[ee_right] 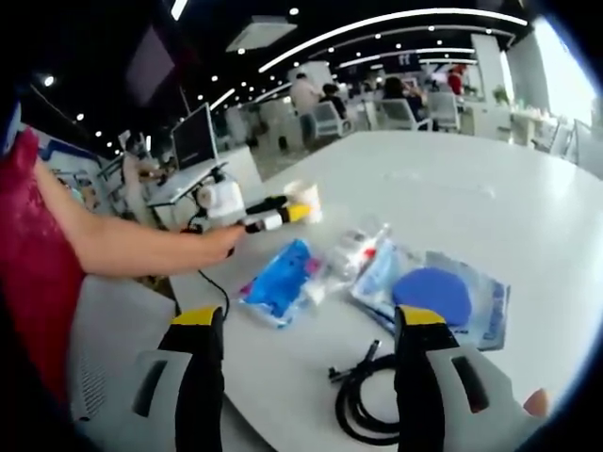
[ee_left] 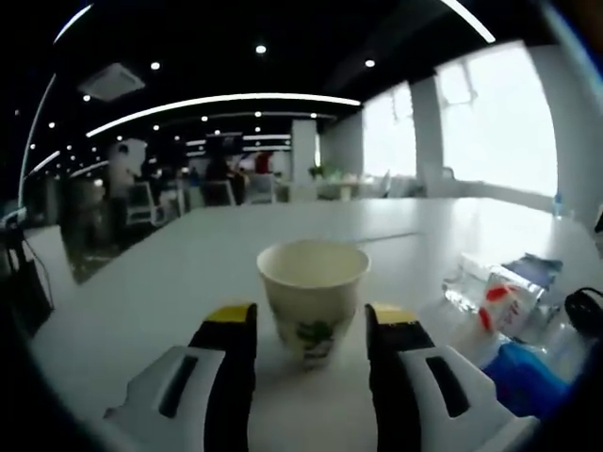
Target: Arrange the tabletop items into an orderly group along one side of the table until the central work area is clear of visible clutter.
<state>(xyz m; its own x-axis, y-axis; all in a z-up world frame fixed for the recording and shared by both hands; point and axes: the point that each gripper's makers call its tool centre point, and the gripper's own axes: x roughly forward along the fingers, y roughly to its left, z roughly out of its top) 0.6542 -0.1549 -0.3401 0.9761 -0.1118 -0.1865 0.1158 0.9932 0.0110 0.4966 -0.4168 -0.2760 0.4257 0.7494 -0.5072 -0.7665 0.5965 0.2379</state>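
Observation:
In the left gripper view a white paper cup [ee_left: 313,287] with a green print stands upright on the white table [ee_left: 188,273]. My left gripper [ee_left: 313,320] is open, its yellow-tipped jaws on either side of the cup with thin gaps. To the right lie a clear packet with red print [ee_left: 499,303] and a blue packet [ee_left: 528,375]. In the right gripper view my right gripper [ee_right: 311,325] is open over the table, holding nothing. Beyond it lie a blue packet [ee_right: 278,278], clear packets [ee_right: 363,252] and a bagged blue round pad [ee_right: 433,292]. A coiled black cable [ee_right: 363,407] sits between the jaws.
A person's arm [ee_right: 122,247] reaches from the left, holding the left gripper [ee_right: 268,218] at the cup [ee_right: 303,200]. The table edge [ee_right: 203,292] runs close by the blue packet. A monitor [ee_right: 193,137], office chairs and people stand in the background.

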